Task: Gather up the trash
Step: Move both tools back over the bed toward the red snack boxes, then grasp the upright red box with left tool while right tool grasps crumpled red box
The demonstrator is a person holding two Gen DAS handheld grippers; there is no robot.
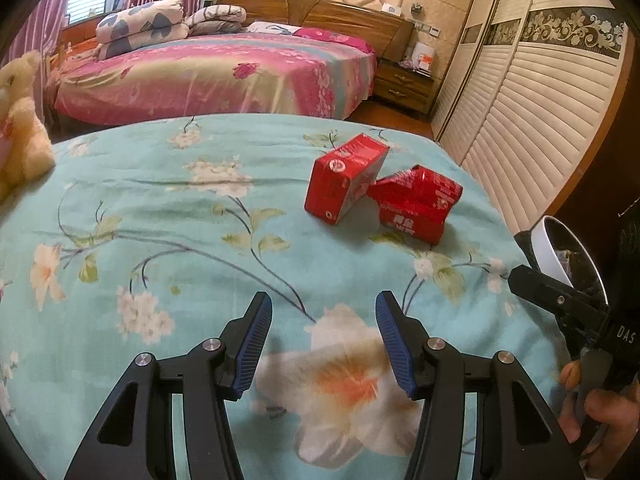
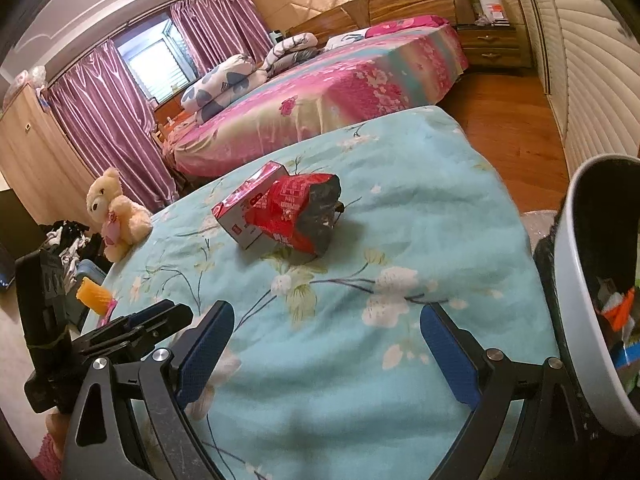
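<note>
a turquoise bedspread printed with white and peach flowers [image 1: 168, 216] covers the near bed, and on it lie two pieces of trash: an intact red rectangular drink carton [image 1: 342, 178] and a crushed red drink carton [image 1: 416, 208]. they touch at one edge, the crushed one lying on the side nearer the louvred cream wardrobe doors [image 1: 532, 120]. in the right wrist view the crushed carton sits in front of the intact one, showing its torn, dark, foil-lined end.

the left tool [image 1: 324, 340] hangs over the bedspread with its blue-padded fingers [image 1: 256, 340] spread apart and nothing between them; both cartons lie well ahead of it and a little toward the wardrobe side. the right tool [image 2: 326, 354] is likewise released, its blue pads wide apart over bare bedspread, with the cartons ahead of it.

a white round waste bin with a black liner [image 2: 576, 280] stands at the bedspread's edge just beside the right tool; scraps in orange and other colours show inside it. in the left wrist view the bin's rim appears behind the right tool, and a person's fingers [image 1: 600, 404] wrap that tool's handle.

a cream plush teddy bear [image 2: 116, 212] sits at the far corner of the bedspread, well apart from the cartons. beyond lies a second bed with a pink floral sheet [image 2: 340, 84], folded quilts and purple curtains [image 2: 100, 116].
</note>
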